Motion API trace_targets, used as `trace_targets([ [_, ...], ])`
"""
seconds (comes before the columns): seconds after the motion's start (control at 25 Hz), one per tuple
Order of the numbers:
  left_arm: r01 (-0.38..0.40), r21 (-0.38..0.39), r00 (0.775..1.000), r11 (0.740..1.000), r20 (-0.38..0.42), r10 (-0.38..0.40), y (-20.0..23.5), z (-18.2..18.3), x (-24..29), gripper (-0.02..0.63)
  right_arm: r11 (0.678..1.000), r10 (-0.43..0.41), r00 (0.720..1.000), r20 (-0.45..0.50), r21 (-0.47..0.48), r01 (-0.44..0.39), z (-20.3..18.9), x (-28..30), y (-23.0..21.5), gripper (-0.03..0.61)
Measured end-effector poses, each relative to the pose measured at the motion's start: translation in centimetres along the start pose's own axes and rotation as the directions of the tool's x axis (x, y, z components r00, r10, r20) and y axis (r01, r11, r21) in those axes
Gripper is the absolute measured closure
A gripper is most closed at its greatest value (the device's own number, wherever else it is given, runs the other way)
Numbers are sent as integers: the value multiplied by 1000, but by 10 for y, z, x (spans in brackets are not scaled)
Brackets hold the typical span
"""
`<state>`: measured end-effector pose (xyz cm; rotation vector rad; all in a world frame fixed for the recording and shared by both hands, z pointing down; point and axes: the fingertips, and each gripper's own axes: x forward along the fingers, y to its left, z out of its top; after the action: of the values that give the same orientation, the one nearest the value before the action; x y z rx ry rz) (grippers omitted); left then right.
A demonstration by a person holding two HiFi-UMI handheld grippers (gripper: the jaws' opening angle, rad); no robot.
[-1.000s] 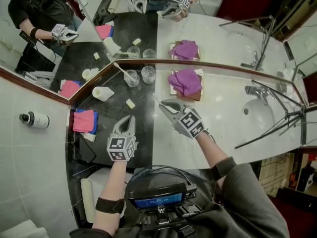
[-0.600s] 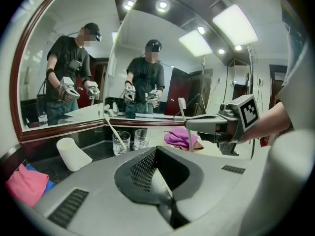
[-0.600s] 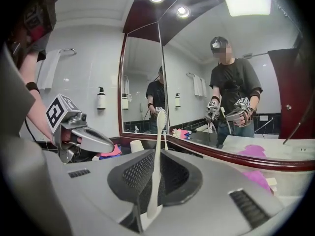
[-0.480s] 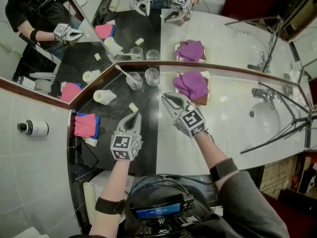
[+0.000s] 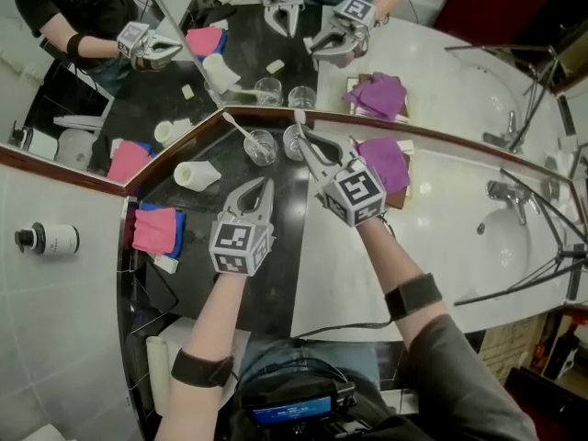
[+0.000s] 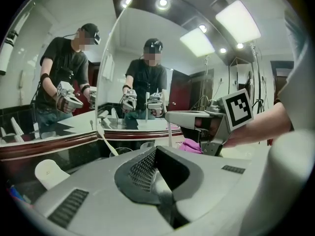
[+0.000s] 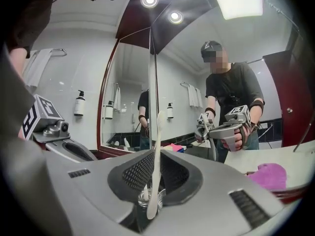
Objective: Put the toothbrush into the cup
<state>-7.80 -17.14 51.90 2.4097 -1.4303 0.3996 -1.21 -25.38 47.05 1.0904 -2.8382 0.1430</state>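
My right gripper (image 5: 303, 138) is shut on a white toothbrush (image 7: 155, 166), which stands upright between its jaws. Just beyond and below the tips is a clear glass cup (image 7: 147, 198), partly covered by the gripper in the head view (image 5: 291, 141). A second glass cup (image 5: 261, 146) to its left holds another white toothbrush (image 5: 237, 127). On the black counter (image 5: 276, 255), my left gripper (image 5: 260, 186) is shut and empty, a little short of that second cup. The left gripper view shows its jaws (image 6: 157, 161) together, with the right gripper (image 6: 197, 119) ahead.
A purple cloth (image 5: 386, 162) lies on a brown box right of the cups. A pink cloth (image 5: 154, 227) and a white roll (image 5: 196, 175) lie at the left. Mirrors (image 5: 211, 53) rise right behind the cups. Sink (image 5: 514, 237) and faucet (image 5: 505, 191) are at far right.
Both grippers have moved away from me toward the mirror and the cups. The right one, still holding the toothbrush, has come up to the right-hand glass.
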Motion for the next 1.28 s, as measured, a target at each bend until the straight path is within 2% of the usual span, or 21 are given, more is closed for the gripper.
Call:
trace_targets([
  [0.4,-2,-6,1000,1000,18,2,14,5,31,611,999,15,1000,7,-38,-15,0,42,-8,520],
  [0.96,-12,-37,1000,999,11,13,21,-12,35,611,997,-7,998,-66,-80,1,-35,57,-21,520],
  [1.28,-18,-53,1000,998,-4,18,25,-26,34,611,993,-32,989,-144,-116,15,-64,61,-23,518],
])
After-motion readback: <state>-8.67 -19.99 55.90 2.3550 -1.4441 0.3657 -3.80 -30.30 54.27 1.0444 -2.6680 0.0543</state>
